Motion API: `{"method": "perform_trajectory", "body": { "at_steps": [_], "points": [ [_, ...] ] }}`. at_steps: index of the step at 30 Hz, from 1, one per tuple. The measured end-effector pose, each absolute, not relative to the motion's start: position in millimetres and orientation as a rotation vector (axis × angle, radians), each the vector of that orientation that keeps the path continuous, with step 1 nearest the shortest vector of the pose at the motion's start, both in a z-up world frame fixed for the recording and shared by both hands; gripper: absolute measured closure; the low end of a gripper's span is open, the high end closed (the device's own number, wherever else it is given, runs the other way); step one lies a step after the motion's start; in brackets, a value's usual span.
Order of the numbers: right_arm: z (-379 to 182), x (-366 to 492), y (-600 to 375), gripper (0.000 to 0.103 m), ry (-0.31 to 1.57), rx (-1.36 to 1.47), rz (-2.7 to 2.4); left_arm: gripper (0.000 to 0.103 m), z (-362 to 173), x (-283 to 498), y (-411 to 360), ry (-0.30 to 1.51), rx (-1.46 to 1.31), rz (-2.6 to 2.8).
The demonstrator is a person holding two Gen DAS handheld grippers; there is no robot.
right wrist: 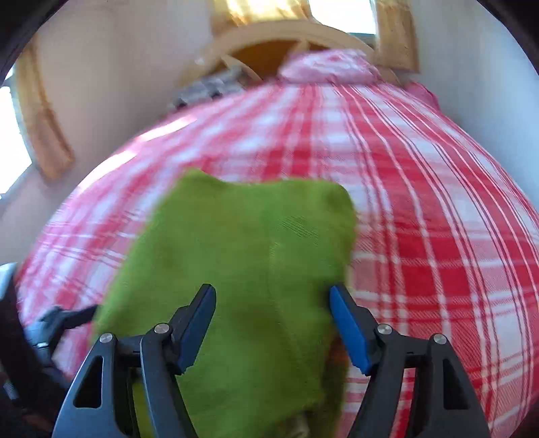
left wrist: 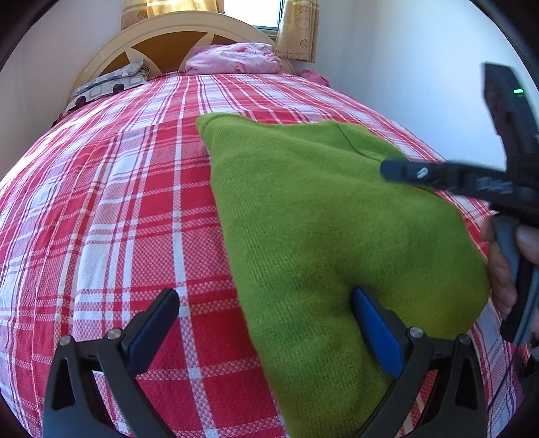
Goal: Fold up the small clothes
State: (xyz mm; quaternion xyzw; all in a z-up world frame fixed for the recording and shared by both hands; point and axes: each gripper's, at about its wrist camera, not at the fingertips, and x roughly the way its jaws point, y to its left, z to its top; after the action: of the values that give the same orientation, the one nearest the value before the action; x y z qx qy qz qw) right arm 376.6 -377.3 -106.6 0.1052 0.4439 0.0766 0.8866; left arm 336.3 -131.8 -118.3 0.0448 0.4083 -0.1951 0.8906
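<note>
2 hand-held grippers agape | green garment (left wrist: pixel 320 219) beneath right hand-held gripper (right wrist: pixel 273 323)

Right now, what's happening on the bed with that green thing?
A person with a gripper in each hand is folding a small green knit garment on the red plaid bedspread. The garment lies flat, apparently already folded over. Both the left gripper and the right gripper stand open over its near edge, neither clamping the cloth. Pillows sit at the headboard, untouched.

Bright daylight from window (left wrist: pixel 251 13); right view motion-blurred, fisheye edges.
</note>
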Motion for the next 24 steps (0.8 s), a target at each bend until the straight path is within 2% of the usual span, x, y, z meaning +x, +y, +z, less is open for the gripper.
{"method": "perform_trajectory", "body": {
  "at_steps": [2, 10, 13, 17, 24],
  "points": [
    [-112, 374, -393, 0.032, 0.909, 0.307, 0.185, 0.0, -118, 337, -130, 0.853, 0.082, -0.409],
    [-103, 362, -420, 0.033, 0.862, 0.35, 0.201, 0.0, -95, 344, -120, 0.758, 0.039, -0.399],
    [-109, 368, -424, 0.038, 0.88, 0.387, 0.25, 0.0, -106, 363, -118, 0.824, -0.021, -0.437],
    [-121, 380, -426, 0.041, 0.892, 0.457, 0.301, 0.0, -118, 375, -112, 0.883, -0.114, -0.5],
    [-130, 402, -438, 0.044, 0.919, 0.581, 0.418, 0.0, -119, 369, -122, 0.882, -0.096, -0.56]
  ]
}}
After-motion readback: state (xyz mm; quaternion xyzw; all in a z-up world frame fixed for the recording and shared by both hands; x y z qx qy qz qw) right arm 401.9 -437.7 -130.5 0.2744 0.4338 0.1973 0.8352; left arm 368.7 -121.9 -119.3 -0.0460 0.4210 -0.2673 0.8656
